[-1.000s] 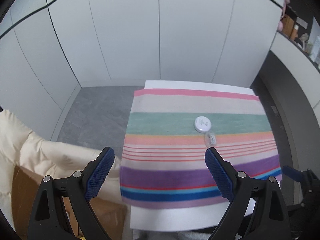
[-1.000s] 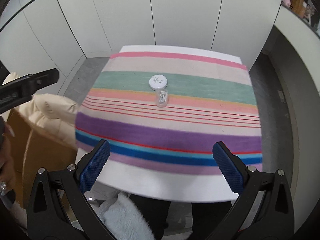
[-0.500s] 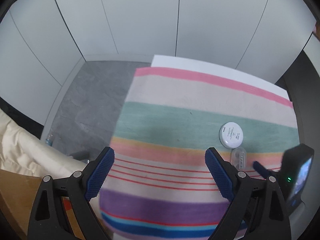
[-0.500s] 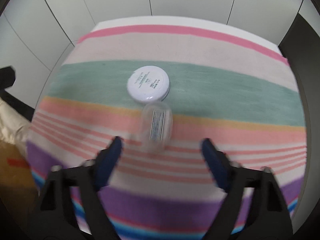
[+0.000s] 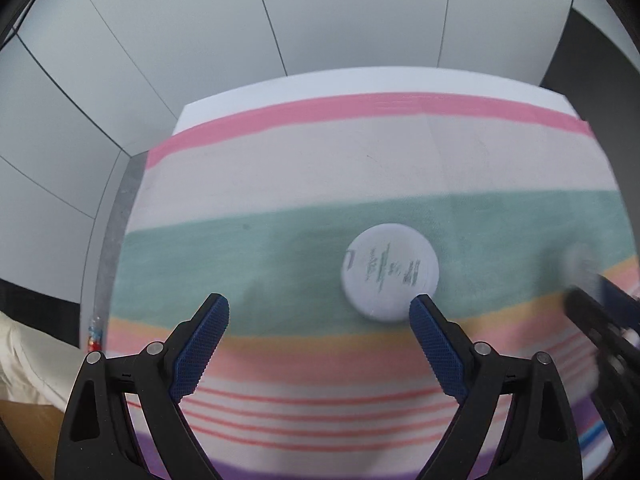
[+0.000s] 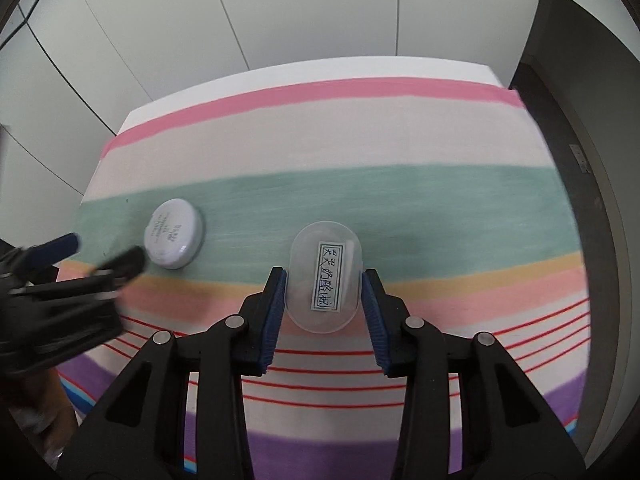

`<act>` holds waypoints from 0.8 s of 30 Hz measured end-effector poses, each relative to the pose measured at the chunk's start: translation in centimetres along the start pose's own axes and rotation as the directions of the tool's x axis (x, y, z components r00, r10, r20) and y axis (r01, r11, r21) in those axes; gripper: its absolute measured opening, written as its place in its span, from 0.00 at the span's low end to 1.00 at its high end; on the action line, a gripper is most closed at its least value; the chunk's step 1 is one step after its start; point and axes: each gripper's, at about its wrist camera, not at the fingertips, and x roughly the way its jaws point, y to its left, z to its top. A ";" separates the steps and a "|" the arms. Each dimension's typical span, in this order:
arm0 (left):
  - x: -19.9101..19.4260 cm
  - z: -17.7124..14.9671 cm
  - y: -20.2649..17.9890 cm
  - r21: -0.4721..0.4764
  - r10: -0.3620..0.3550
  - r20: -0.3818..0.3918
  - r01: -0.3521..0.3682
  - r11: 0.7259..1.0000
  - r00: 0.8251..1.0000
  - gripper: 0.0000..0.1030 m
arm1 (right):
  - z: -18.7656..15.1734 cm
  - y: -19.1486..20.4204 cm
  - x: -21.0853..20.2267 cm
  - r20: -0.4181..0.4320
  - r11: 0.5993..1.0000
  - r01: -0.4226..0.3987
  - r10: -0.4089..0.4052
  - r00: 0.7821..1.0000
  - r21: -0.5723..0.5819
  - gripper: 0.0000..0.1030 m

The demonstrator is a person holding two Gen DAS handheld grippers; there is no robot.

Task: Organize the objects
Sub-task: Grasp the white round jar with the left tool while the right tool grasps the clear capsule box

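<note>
Both tools are over the table: the right gripper [image 6: 323,280] has its blue pads pressed against the two long sides of the clear oval container [image 6: 325,276], clamped on it, while the left gripper [image 5: 319,322] hangs with its jaws spread wide and nothing between them.

Under them the white table [image 6: 304,70] is covered almost edge to edge by a striped cloth [image 6: 360,136], banded in pink, cream, green, yellow, peach, thin red lines and purple. White wall panels [image 6: 300,8] stand behind the table's far edge.

On the green band lies the round white tin [image 5: 390,272], lid up with small print on it. In the left wrist view it sits just beyond the tip of the left gripper's right finger, outside the gap between the jaws; whether the finger touches it is hard to say, as the picture is blurred there.

The clear oval container lies where green meets yellow and peach, to the right of the tin and apart from it, with a white label of handwritten characters facing up.
</note>
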 end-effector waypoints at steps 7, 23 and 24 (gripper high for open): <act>2.7 1.1 -1.7 -0.079 -0.089 -0.081 0.082 0.993 0.993 0.90 | -0.3 -2.3 -1.4 -0.017 1.000 -0.013 0.012 1.000 -0.008 0.39; 1.3 0.4 0.8 -0.177 -0.106 -0.026 0.100 0.979 0.994 0.56 | 0.4 -0.2 -2.3 -0.005 0.998 0.001 -0.002 1.000 -0.067 0.39; 0.8 0.3 1.1 -0.178 -0.104 -0.022 0.098 0.979 0.994 0.56 | 0.4 -0.1 -2.6 -0.003 0.998 0.003 -0.003 1.000 -0.069 0.39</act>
